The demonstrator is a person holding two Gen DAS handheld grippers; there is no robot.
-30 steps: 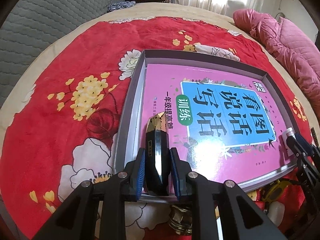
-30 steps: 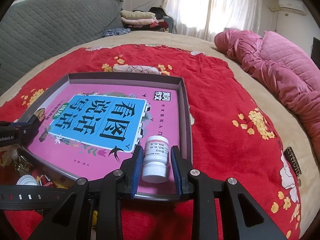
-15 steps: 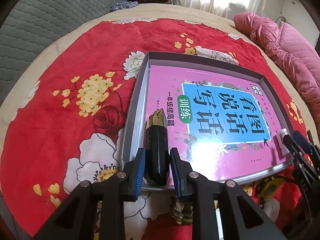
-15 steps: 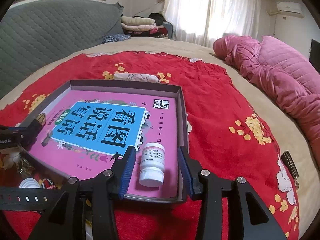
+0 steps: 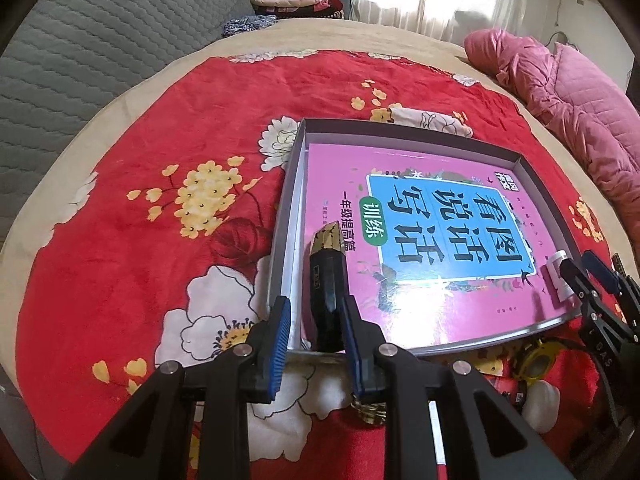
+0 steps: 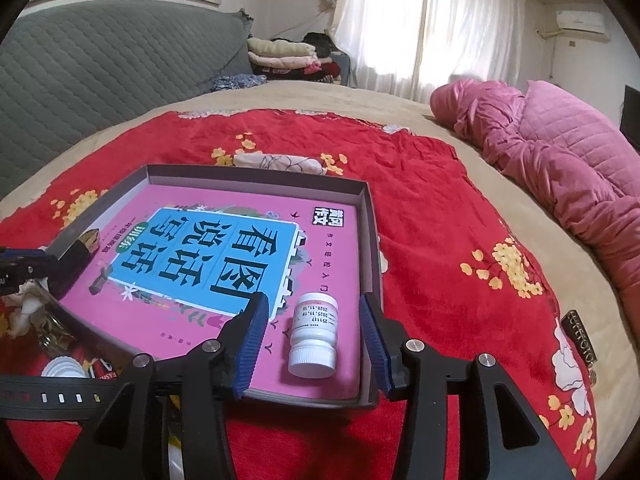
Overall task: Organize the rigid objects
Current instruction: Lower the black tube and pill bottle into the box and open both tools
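Note:
A grey tray [image 5: 400,130] [image 6: 256,172] on the red floral blanket holds a pink and blue book [image 5: 440,220] [image 6: 200,248]. A black faceted object with a gold tip [image 5: 326,292] [image 6: 82,248] lies in the tray's near left corner. My left gripper [image 5: 316,308] straddles it, with a gap showing at the left pad. A white pill bottle [image 6: 314,336] [image 5: 560,276] lies on its side on the book in the near right corner. My right gripper [image 6: 314,308] [image 5: 586,276] is opening around it, both pads clear of the bottle.
Below the tray's near edge lie a yellow gadget [image 5: 536,360], a white lump [image 5: 540,400], a metal piece [image 5: 372,408] and a black watch strap [image 6: 60,396]. A pink quilt [image 6: 560,152] lies at the right. A dark tag [image 6: 580,336] rests on the blanket.
The right jaws have spread off the white bottle, which stays lying on the book. The left gripper has lifted slightly, and the black object now rests in the tray with a gap beside it.

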